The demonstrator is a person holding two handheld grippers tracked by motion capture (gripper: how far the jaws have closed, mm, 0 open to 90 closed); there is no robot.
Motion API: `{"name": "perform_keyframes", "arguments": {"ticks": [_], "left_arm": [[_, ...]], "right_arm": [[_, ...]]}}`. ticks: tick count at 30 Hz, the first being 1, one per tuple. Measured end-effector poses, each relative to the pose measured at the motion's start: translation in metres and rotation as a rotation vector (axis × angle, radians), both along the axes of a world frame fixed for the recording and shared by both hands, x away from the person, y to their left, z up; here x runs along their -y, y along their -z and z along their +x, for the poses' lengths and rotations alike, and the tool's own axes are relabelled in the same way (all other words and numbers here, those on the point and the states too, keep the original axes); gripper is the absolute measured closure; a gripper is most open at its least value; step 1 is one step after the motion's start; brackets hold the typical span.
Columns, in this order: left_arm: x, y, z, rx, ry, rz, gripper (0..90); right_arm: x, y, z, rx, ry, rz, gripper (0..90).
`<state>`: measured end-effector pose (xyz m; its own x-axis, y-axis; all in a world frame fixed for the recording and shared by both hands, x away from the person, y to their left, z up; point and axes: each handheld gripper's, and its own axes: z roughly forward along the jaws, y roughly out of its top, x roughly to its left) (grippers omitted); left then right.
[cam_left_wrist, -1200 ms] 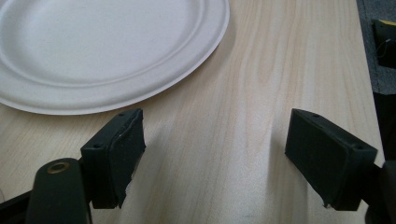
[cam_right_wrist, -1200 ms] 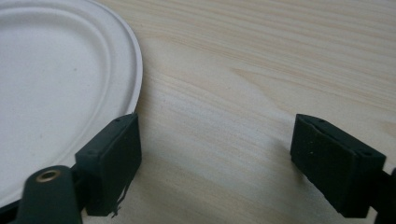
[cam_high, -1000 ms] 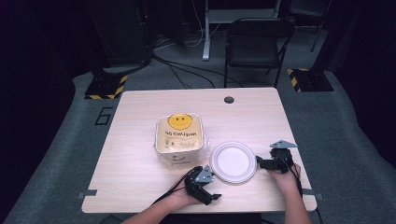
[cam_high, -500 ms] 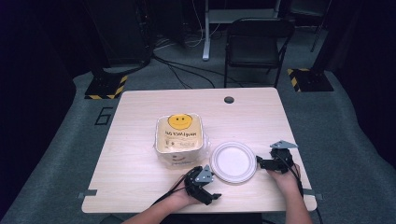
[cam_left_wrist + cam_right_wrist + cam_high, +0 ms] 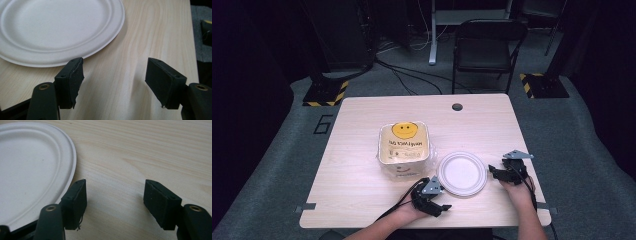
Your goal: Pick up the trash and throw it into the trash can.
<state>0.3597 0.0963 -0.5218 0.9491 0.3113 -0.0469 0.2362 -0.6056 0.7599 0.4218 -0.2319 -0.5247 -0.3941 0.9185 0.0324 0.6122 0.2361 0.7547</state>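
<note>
On the wooden table [image 5: 362,170], a smiley-face bag [image 5: 404,142] sits beside the white plate [image 5: 462,173]; both claws gape apart, empty.

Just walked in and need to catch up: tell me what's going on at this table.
A person sits at a wooden table with tongs in each hand, one on either side of a white paper plate. The left tongs and right tongs both rest beside the plate's rim with their jaws apart and only bare wood between them; both have just been closing a little. Nothing is gripped. A clear bag with a smiley-face container lies just beyond the plate.
</note>
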Motion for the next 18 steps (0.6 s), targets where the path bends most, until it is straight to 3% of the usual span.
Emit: {"name": "perform_keyframes", "arguments": {"ticks": [10, 18], "left_arm": [[0.007, -0.014, 0.004, 0.014, -0.012, -0.021, 30.6], [0.016, -0.014, 0.011, 0.005, -0.035, -0.025, 29.3]], "right_arm": [[0.002, -0.001, 0.001, -0.010, -0.007, 0.025, 38.5], [0.002, -0.002, 0.002, -0.021, -0.014, 0.019, 38.9]]}}
